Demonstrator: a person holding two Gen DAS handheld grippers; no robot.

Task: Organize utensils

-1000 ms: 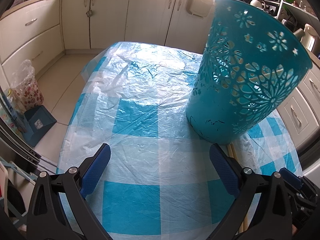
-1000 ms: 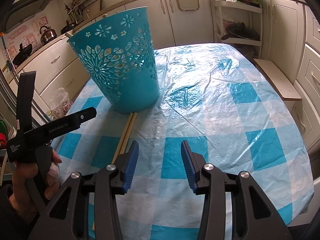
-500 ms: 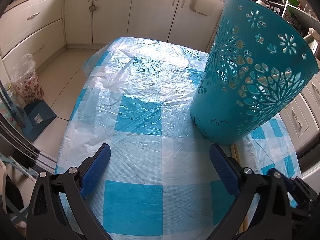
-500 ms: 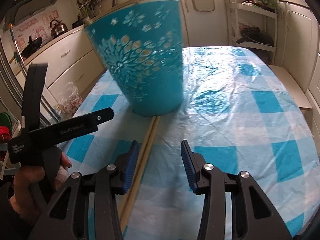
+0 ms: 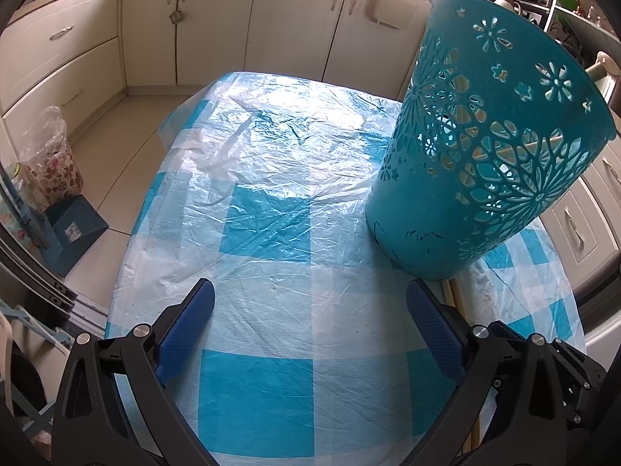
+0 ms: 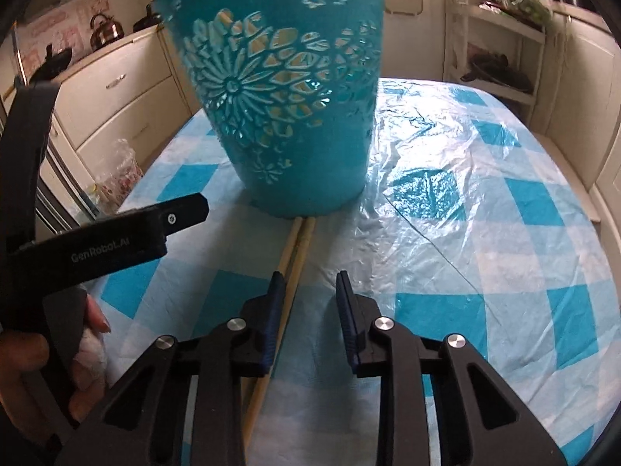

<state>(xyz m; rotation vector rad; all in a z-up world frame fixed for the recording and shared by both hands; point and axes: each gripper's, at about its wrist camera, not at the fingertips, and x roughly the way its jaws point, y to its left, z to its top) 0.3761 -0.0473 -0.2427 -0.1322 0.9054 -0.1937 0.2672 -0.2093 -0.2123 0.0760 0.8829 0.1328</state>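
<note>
A teal basket point(image 6: 287, 89) with flower cut-outs stands upright on the checked tablecloth point(image 6: 465, 233). It also shows at the right of the left wrist view point(image 5: 477, 155). A pair of wooden chopsticks point(image 6: 297, 248) lies on the cloth, running from the basket's base toward me. My right gripper point(image 6: 310, 283) is open and empty, low over the cloth, its left finger point(image 6: 276, 287) against the chopsticks. My left gripper point(image 5: 310, 299) is wide open and empty, left of the basket. The chopsticks' far end point(image 5: 452, 291) shows beside its right finger.
Cream kitchen cabinets point(image 5: 271, 19) ring the table. A bag and a blue box point(image 5: 73, 229) sit on the floor to the left. A shelf unit point(image 6: 496, 62) stands at the far right. The hand holding the left gripper point(image 6: 89, 256) is at the left of the right wrist view.
My right gripper has moved forward and left, closing in on the basket and lining its left finger up with the chopsticks. The left gripper has shifted slightly; both stay open.
</note>
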